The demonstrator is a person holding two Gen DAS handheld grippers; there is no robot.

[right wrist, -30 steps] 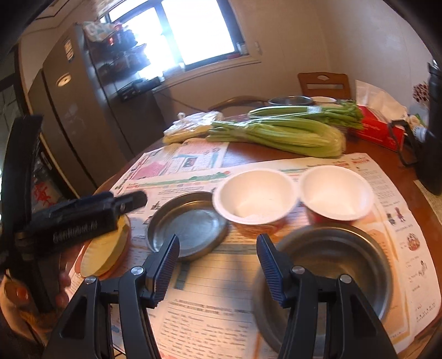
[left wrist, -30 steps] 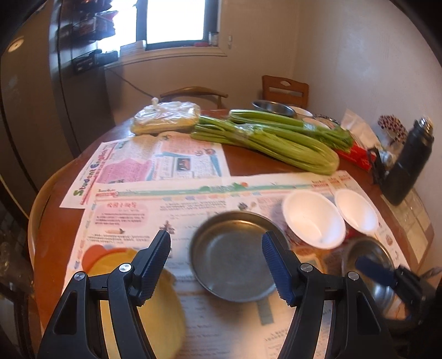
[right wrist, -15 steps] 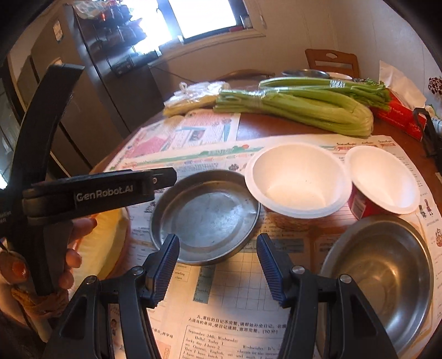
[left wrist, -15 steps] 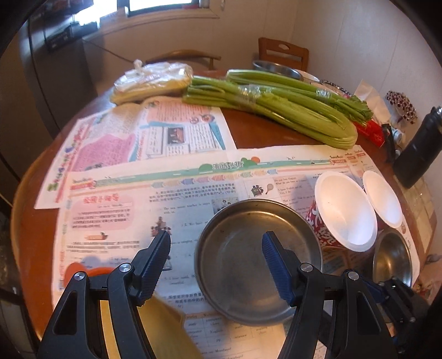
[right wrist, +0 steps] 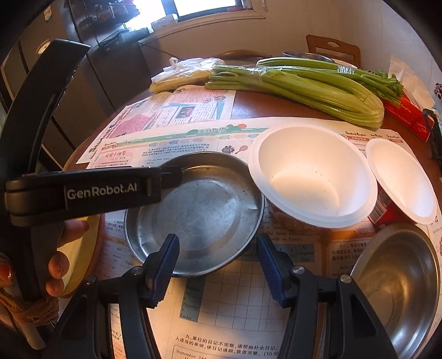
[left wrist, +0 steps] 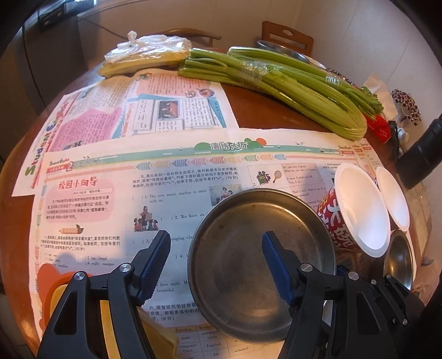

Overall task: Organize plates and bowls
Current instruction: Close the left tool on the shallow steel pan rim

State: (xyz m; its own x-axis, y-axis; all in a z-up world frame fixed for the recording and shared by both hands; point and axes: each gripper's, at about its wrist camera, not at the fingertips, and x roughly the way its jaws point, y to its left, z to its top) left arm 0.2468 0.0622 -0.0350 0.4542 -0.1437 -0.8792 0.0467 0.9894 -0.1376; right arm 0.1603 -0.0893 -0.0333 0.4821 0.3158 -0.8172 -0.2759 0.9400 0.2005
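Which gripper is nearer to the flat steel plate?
Left. The left gripper straddles the steel plate's rim; the right gripper hangs over its near edge.

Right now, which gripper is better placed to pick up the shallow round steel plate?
Left. The left gripper is open with the shallow round steel plate's near-left rim between its fingers. The right gripper is also open, but over newspaper at the plate's near edge.

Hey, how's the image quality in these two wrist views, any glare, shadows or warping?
Left wrist view: sharp, strong fisheye bending the newspaper edges, dark corners, a soft shadow over the print beside the metal plate. Right wrist view: window blown out at the top, warm glare inside the large white bowl.
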